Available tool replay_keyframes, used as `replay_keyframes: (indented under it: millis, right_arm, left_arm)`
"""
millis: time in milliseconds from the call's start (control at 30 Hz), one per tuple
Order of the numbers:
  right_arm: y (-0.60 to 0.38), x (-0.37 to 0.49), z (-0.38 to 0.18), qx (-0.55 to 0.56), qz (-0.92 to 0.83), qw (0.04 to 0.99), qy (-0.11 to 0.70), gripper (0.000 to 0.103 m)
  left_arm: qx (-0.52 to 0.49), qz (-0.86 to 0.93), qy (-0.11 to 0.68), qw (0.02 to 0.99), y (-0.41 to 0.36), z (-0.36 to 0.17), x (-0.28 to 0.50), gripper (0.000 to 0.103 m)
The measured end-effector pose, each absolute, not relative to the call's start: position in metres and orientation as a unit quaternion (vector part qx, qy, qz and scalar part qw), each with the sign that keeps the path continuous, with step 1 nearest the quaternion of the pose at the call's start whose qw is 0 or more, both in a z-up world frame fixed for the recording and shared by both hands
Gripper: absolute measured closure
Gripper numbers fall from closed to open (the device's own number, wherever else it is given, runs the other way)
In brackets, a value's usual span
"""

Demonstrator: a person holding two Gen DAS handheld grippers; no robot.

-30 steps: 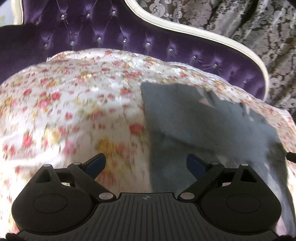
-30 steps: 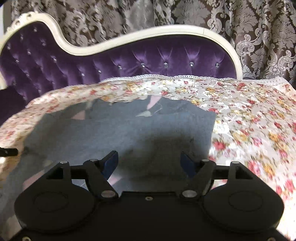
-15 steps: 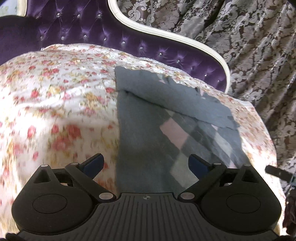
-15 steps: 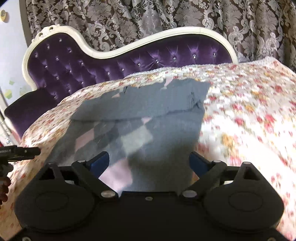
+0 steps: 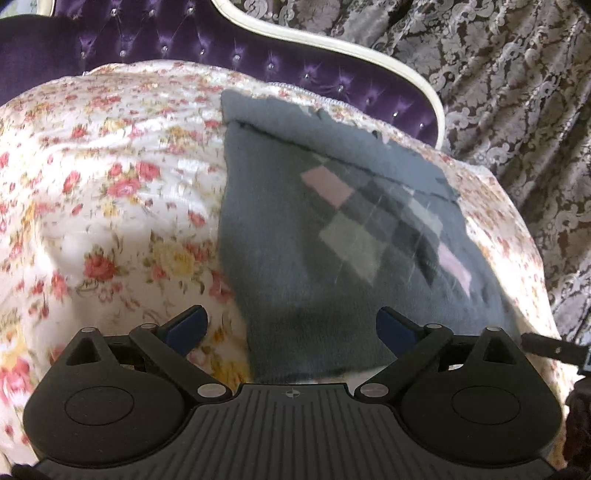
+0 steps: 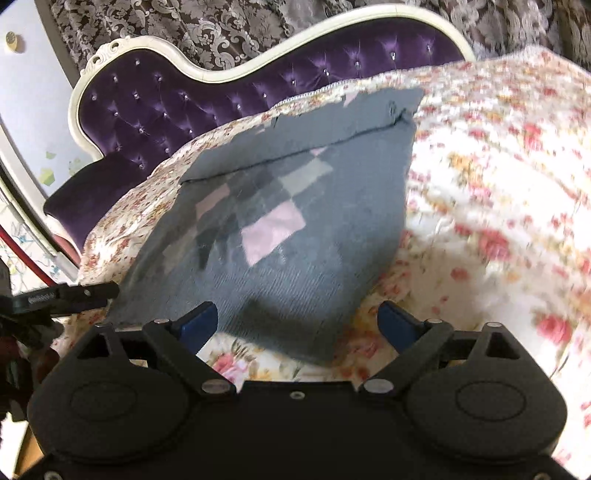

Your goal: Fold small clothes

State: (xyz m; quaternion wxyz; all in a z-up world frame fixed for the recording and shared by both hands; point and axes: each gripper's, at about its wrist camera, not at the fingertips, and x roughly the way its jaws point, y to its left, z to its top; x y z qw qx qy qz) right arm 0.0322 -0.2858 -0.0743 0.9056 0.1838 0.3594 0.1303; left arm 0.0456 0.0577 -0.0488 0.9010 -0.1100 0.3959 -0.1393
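While the grey argyle garment [image 5: 295, 236] lies flat on the floral bedspread [image 5: 110, 184], left gripper [image 5: 291, 325] jaws apart, empty; right gripper [image 6: 299, 321] jaws opening, clamping nothing, above garment's near edge.

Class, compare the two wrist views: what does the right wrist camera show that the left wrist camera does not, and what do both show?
Only the right wrist view shows the pale wall and the sofa's carved crest, with the right tongs opening, nothing between them. Only the left wrist view shows the left tongs, open. Both show the grey argyle garment, floral cover, purple tufted sofa back and patterned curtain.
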Motion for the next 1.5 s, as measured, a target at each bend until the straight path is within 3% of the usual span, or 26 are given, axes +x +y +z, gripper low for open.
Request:
replay_keyframes:
  millis: [267,733,967,1067,1100,1233,1433,1500]
  right_arm:
    - [-0.274,0.042,-0.079,0.202,0.148,0.902,0.352,0.0]
    - [-0.269,0.045,-0.083,0.207,0.171,0.901,0.341,0.0]
    - [-0.271,0.042,-0.083,0.218,0.182,0.895,0.345,0.0]
    - [-0.273,0.043,-0.084,0.229,0.181,0.893,0.343,0.0]
    - [-0.273,0.043,-0.084,0.231,0.181,0.893,0.343,0.002]
    - [-0.275,0.042,-0.083,0.227,0.176,0.894,0.343,0.024]
    - [-0.276,0.04,-0.083,0.222,0.177,0.895,0.343,0.028]
    - [-0.274,0.04,-0.083,0.217,0.18,0.896,0.345,0.038]
  left_arm:
    - [-0.086,-0.139,0.391,0.906,0.048,-0.052,0.043,0.001]
    - [-0.103,-0.187,0.381,0.899,0.041,-0.055,0.045,0.002]
    - [-0.124,-0.198,0.38,0.895,0.054,-0.054,0.042,0.021]
    - [-0.14,-0.193,0.38,0.894,0.059,-0.054,0.044,0.041]
    - [-0.144,-0.19,0.38,0.894,0.06,-0.054,0.044,0.047]
    - [-0.156,-0.186,0.381,0.892,0.063,-0.054,0.044,0.049]
    - [-0.157,-0.164,0.385,0.895,0.061,-0.052,0.04,0.049]
    - [-0.161,-0.164,0.385,0.894,0.062,-0.052,0.038,0.051]
